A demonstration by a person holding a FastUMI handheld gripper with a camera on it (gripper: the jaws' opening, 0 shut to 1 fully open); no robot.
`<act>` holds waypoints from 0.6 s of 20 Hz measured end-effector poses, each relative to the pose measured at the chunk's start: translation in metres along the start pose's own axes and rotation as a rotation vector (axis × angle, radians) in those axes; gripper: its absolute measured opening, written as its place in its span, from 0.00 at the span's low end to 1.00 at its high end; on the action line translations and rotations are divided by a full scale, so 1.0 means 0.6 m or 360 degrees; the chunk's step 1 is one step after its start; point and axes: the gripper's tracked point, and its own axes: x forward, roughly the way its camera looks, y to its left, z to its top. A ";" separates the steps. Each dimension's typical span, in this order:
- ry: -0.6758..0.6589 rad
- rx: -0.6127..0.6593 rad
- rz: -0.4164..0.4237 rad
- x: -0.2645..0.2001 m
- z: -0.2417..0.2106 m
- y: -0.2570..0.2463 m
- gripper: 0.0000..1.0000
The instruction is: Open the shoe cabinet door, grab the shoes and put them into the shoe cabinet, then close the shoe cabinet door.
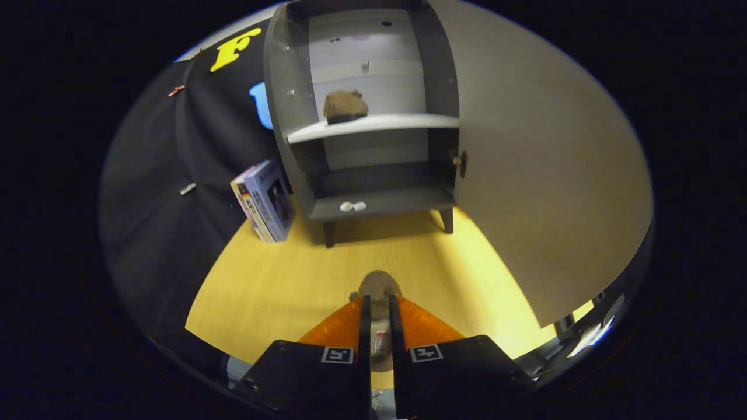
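Note:
The grey shoe cabinet [303, 111] stands ahead on the wooden floor with its door [543, 163] swung wide open to the right; a small brass knob [461, 164] shows on the door's edge. One brown shoe [345, 107] rests on the cabinet's light middle shelf [397, 123]. A second brown shoe [379, 289] is clamped between my orange fingers [341, 329], its toe sticking out past the fingertips. My gripper [379, 300] is shut on it, held above the floor some way in front of the cabinet.
Two small white pieces [352, 206] lie on the cabinet's bottom board. A blue and white box [265, 201] leans against the black cloth wall left of the cabinet. The yellow wooden floor [280, 280] stretches between me and the cabinet.

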 end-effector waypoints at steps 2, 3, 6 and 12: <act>0.0093 0.0004 -0.0025 0.037 -0.045 0.010 0.20; 0.0138 0.0003 -0.0031 0.056 -0.065 0.013 0.20; 0.0243 0.0017 -0.0037 0.097 -0.114 0.030 0.20; 0.0284 -0.0010 -0.0046 0.156 -0.146 0.046 0.20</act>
